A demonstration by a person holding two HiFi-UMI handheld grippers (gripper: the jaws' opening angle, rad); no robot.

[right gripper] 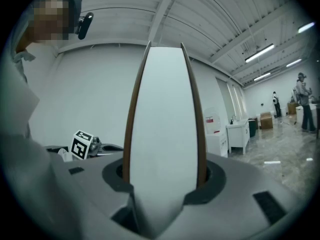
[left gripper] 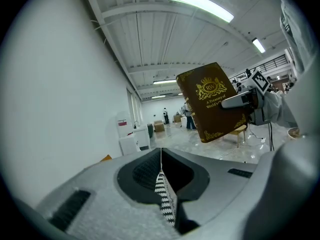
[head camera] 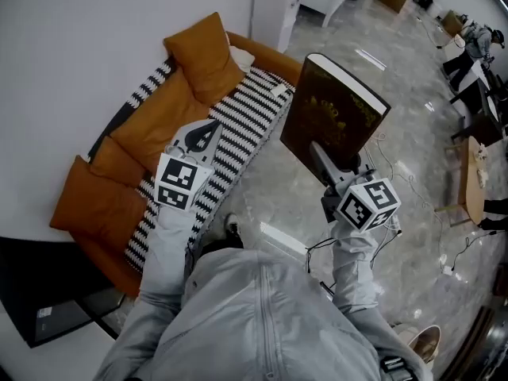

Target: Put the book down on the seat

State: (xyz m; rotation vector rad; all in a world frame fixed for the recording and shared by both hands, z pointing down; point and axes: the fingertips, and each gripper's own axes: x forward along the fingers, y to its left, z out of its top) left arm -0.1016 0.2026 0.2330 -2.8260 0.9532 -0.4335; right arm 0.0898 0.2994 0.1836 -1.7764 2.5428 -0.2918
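A thick brown book (head camera: 333,121) with gold print and white page edges stands upright in the air over the floor, right of the sofa. My right gripper (head camera: 325,167) is shut on its lower edge; in the right gripper view the book (right gripper: 162,134) fills the space between the jaws of the right gripper (right gripper: 162,184). The left gripper view shows the book's (left gripper: 212,101) front cover. My left gripper (head camera: 200,139) hovers over the sofa seat, which is covered by a black-and-white striped throw (head camera: 246,125). The left gripper (left gripper: 161,159) is shut with nothing in it.
Orange cushions (head camera: 155,117) line the sofa's back against the white wall. A white cabinet (head camera: 276,6) stands beyond the sofa's far end. Cables (head camera: 397,181) trail over the glossy floor, and a wooden table (head camera: 474,177) stands at the right. People stand far off in the hall.
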